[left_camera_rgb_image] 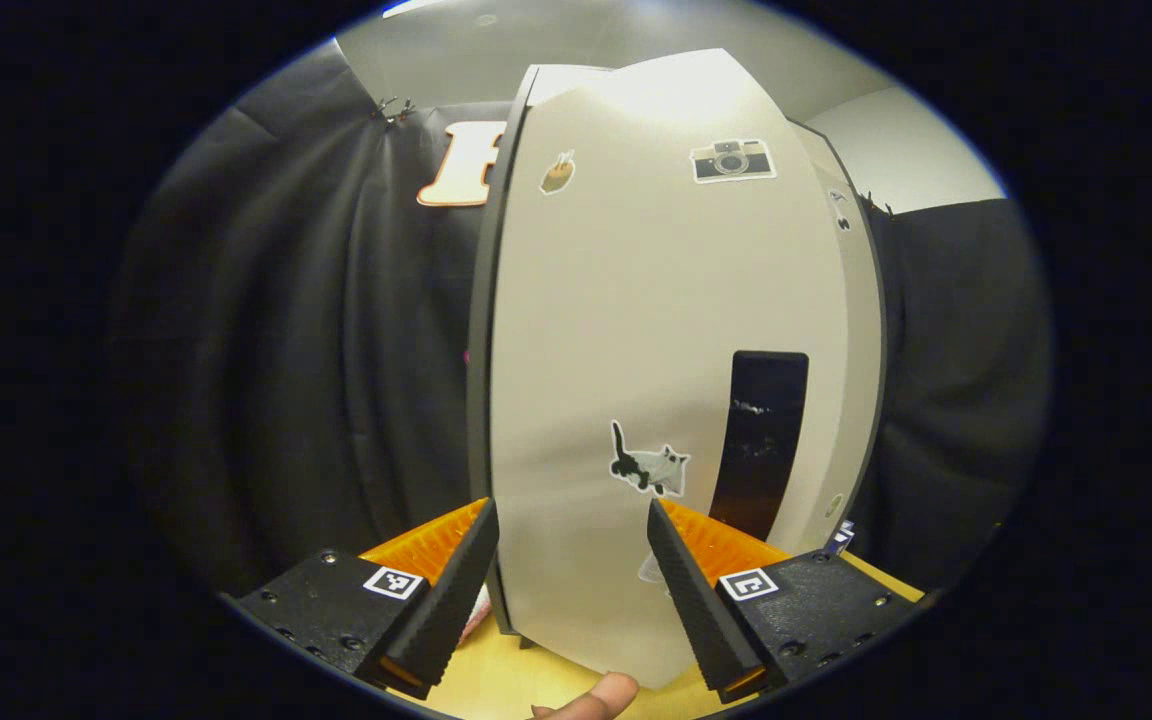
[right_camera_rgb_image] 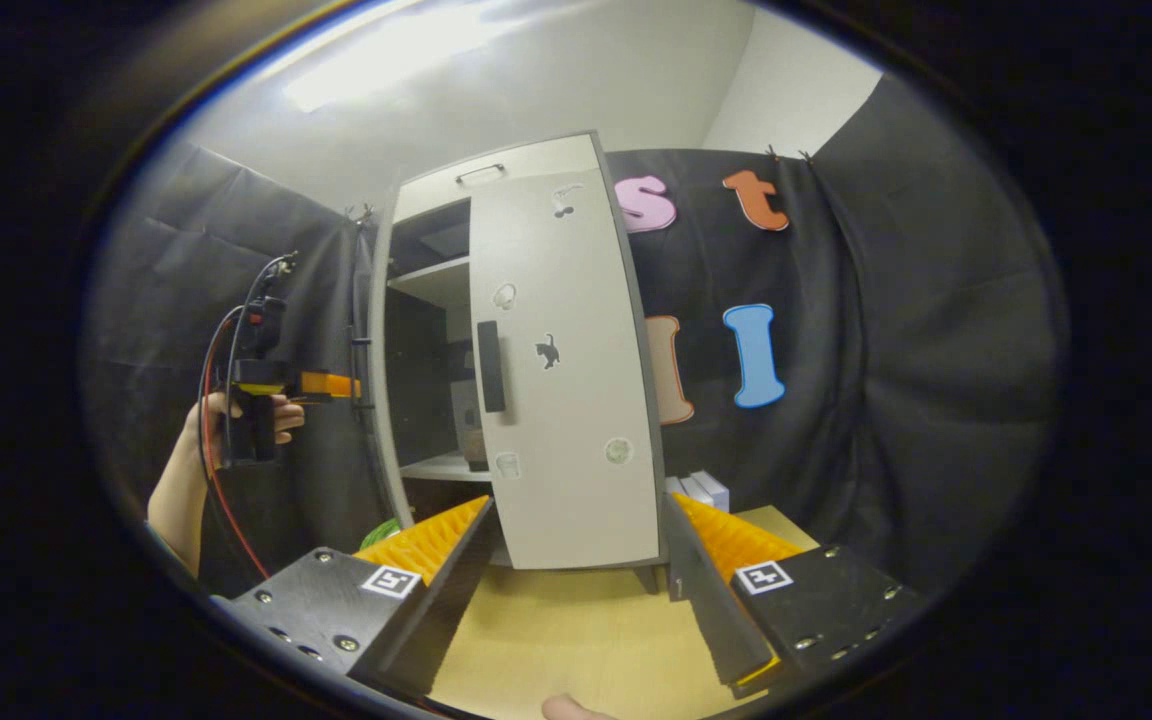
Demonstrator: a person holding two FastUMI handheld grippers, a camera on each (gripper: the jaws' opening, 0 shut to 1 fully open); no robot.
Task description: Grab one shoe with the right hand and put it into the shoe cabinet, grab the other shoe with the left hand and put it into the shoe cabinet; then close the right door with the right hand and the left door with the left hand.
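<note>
Fingers of the left claw [left_camera_rgb_image: 571, 590] stand spread close before the left door [left_camera_rgb_image: 676, 330], pinching nothing. In the right gripper view the right claw [right_camera_rgb_image: 576, 590] is spread too, and the right door [right_camera_rgb_image: 561, 370] looks almost closed on the shoe cabinet [right_camera_rgb_image: 496, 170]. Shoes are hard to make out inside. If the left door swings fast, it may bounce open or shift the cabinet on the surface [right_camera_rgb_image: 576, 630].

We see the pale shoe cabinet [right_camera_rgb_image: 526, 370] standing upright on the worktop. Its right door [right_camera_rgb_image: 561, 380] is closed, with a dark vertical handle [right_camera_rgb_image: 491, 366] at its 9 o'clock edge and small stickers across it. The left door [left_camera_rgb_image: 666, 380] stands open, its pale sticker-dotted face towards us in the left gripper view. Shelves [right_camera_rgb_image: 431, 283] show inside; shoes cannot be made out.
</note>
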